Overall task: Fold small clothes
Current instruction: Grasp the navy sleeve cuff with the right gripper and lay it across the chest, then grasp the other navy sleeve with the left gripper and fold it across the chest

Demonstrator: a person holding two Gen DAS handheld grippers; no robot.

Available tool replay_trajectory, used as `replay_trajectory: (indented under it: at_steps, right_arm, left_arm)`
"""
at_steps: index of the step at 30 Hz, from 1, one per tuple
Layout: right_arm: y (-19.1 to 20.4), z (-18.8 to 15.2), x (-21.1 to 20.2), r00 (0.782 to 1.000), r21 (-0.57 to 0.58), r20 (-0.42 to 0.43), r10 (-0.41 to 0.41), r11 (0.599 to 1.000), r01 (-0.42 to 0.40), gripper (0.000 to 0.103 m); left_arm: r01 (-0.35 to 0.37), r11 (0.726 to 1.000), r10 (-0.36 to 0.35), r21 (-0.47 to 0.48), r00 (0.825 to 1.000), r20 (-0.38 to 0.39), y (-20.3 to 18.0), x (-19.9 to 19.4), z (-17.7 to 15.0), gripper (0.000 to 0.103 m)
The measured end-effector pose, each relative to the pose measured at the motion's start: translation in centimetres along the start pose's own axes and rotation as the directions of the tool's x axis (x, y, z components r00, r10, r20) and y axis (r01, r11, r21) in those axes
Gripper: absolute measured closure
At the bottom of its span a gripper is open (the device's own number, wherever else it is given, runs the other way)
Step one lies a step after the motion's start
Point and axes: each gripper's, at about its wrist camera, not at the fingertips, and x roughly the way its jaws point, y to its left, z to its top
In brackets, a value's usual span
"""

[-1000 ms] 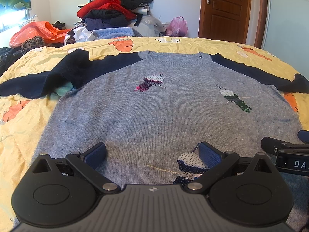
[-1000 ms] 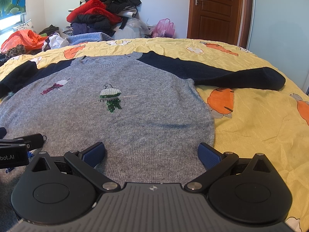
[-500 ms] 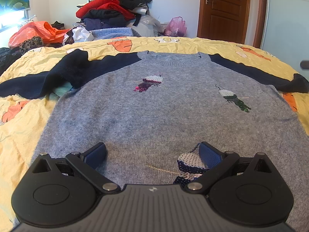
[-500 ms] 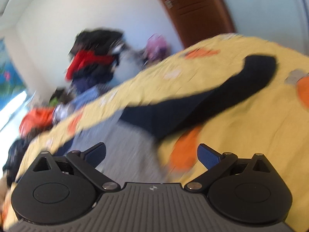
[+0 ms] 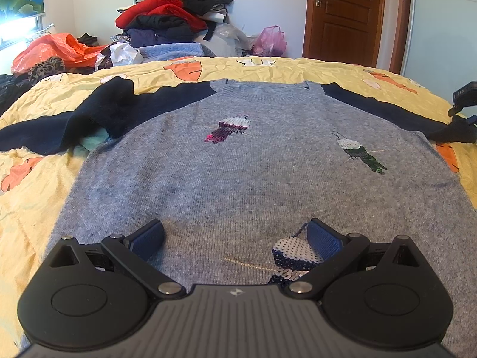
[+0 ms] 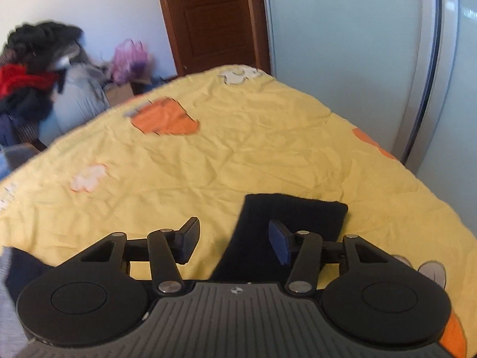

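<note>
— Any writing you can read?

— None that I can make out; the small emblem on each gripper body is too small to read.

— Edges and room?

— The grey knitted sweater with navy sleeves (image 5: 253, 179) lies flat, front up, on the yellow bedspread with orange and white patches (image 5: 268, 68). Its hem is nearest the left camera, its collar towards the far edge of the bed. Bare bedspread stretches beyond the collar and on both sides. Past the far edge sits a heap of red and black clothes (image 5: 179, 15), with a brown wooden door (image 5: 342, 15) to its right. In the right view, open bedspread runs up to a pale wardrobe panel (image 6: 357, 44).

— And the fingers?

— The left gripper (image 5: 235, 235) hangs low over the hem, jaws wide apart, holding nothing; a sequin bird patch (image 5: 295, 256) lies just beside its right finger. The right gripper (image 6: 234, 241) is over the navy cuff of the sweater's sleeve (image 6: 298, 208). Its jaws have just been closing, yet they stand apart, the sleeve running up between them, the pads not pressing it.
</note>
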Motion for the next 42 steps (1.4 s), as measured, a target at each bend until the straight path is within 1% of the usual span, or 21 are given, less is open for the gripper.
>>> replay_trajectory:
  at_steps: [3, 5, 7, 9, 12, 14, 18, 20, 23, 24, 27, 30, 31, 32, 33, 35, 36, 38, 39, 40, 42]
  right_arm:
    - [0.0, -0.5, 1.5, 0.999, -0.040, -0.024, -0.041, 0.998, 0.040, 0.060]
    - [0.1, -1.0, 1.9, 0.997, -0.081, -0.017, -0.069, 0.994, 0.067, 0.074]
    - [-0.2, -1.2, 1.7, 0.998, -0.108, 0.003, -0.070, 0.992, 0.070, 0.079]
    - [-0.6, -1.1, 1.3, 0.998, -0.091, 0.011, -0.066, 0.994, 0.067, 0.091]
    - [-0.9, -1.0, -0.9, 0.997, -0.038, 0.082, -0.006, 0.999, 0.010, 0.092]
    - [-0.1, -1.3, -4.0, 0.985, -0.026, 0.149, 0.086, 0.996, -0.083, 0.092]
    - [5.3, -5.0, -11.8, 0.914, -0.200, 0.233, 0.333, 0.936, -0.290, 0.092]
    - [8.1, -8.0, -14.6, 0.867, -0.274, 0.207, 0.453, 0.878, -0.393, 0.092]
    - [12.4, -13.1, -16.4, 0.795, -0.341, 0.089, 0.600, 0.768, -0.542, 0.092]
    - [13.9, -14.7, -16.1, 0.784, -0.358, 0.040, 0.620, 0.741, -0.568, 0.093]
    - [17.2, -18.4, -14.8, 0.803, -0.394, -0.047, 0.595, 0.727, -0.562, 0.092]
    - [18.0, -20.0, -14.9, 0.815, -0.368, -0.070, 0.575, 0.744, -0.557, 0.076]
    - [17.5, -20.2, -15.3, 0.800, -0.339, -0.061, 0.597, 0.741, -0.580, 0.068]
    - [16.6, -20.2, -15.6, 0.786, -0.293, -0.046, 0.616, 0.744, -0.601, 0.052]
    - [15.4, -20.3, -15.8, 0.759, -0.230, -0.035, 0.650, 0.734, -0.639, 0.042]
    - [13.1, -21.3, -15.9, 0.699, -0.143, -0.046, 0.713, 0.688, -0.711, 0.043]
    - [12.4, -21.7, -16.0, 0.682, -0.132, -0.046, 0.730, 0.673, -0.728, 0.043]
    - [11.5, -22.6, -15.5, 0.664, -0.095, -0.061, 0.745, 0.658, -0.747, 0.043]
    - [11.3, -22.5, -15.3, 0.650, -0.070, -0.070, 0.757, 0.646, -0.760, 0.043]
    - [10.9, -22.3, -15.2, 0.626, -0.042, -0.043, 0.779, 0.624, -0.780, 0.043]
    - [9.7, -21.9, -14.5, 0.594, 0.050, -0.003, 0.804, 0.594, -0.803, 0.043]
  left_arm:
    - [0.000, 1.000, 0.000, 0.000, 1.000, 0.000, 0.0, 0.0, 0.0, 0.000]
    - [0.001, 1.000, -0.001, 0.000, 1.000, 0.000, -0.1, 0.0, 0.0, 0.000]
    - [0.002, 1.000, -0.002, 0.000, 1.000, 0.000, -0.1, 0.0, 0.0, 0.000]
    - [0.002, 1.000, -0.002, 0.000, 1.000, 0.000, -0.2, 0.0, 0.0, 0.000]
    - [0.003, 1.000, -0.003, 0.000, 1.000, 0.001, -0.2, -0.1, 0.0, 0.000]
    - [0.002, 1.000, -0.002, 0.000, 1.000, 0.001, -0.3, -0.1, 0.0, 0.000]
    - [0.002, 1.000, -0.002, 0.000, 1.000, 0.001, -0.2, -0.1, 0.0, 0.000]
    - [0.003, 1.000, -0.003, 0.000, 1.000, 0.001, -0.2, -0.1, 0.0, 0.000]
    - [0.003, 1.000, -0.003, -0.001, 1.000, 0.001, -0.2, -0.1, 0.0, 0.000]
    - [0.005, 1.000, -0.005, -0.002, 1.000, 0.002, -0.3, -0.1, 0.1, 0.000]
    - [0.011, 1.000, -0.011, -0.006, 1.000, 0.005, -0.5, 0.0, 0.2, 0.000]
    - [0.023, 1.000, -0.023, -0.016, 1.000, 0.011, -0.2, 0.0, 0.2, 0.000]
    - [0.029, 0.999, -0.028, -0.023, 1.000, 0.013, 0.0, -0.2, 0.1, 0.000]
    - [0.035, 0.999, -0.035, -0.029, 0.999, 0.016, 0.0, -0.2, 0.1, 0.000]
    - [0.043, 0.998, -0.042, -0.039, 0.999, 0.017, 0.4, -0.3, 0.1, 0.000]
    - [0.057, 0.996, -0.056, -0.074, 0.998, 0.015, 0.7, -0.3, 0.6, 0.000]
    - [0.074, 0.992, -0.073, -0.104, 0.997, 0.008, 0.9, -0.4, 1.0, 0.000]
    - [0.152, 0.968, -0.154, -0.200, 0.988, 0.007, 1.5, -0.4, 2.4, 0.000]
    - [0.214, 0.938, -0.218, -0.273, 0.976, 0.014, 1.8, -0.2, 3.2, 0.000]
    - [0.277, 0.896, -0.285, -0.346, 0.958, 0.029, 2.1, 0.2, 3.9, 0.000]
    - [0.414, 0.773, -0.433, -0.480, 0.898, 0.076, 2.3, 1.5, 5.1, 0.000]
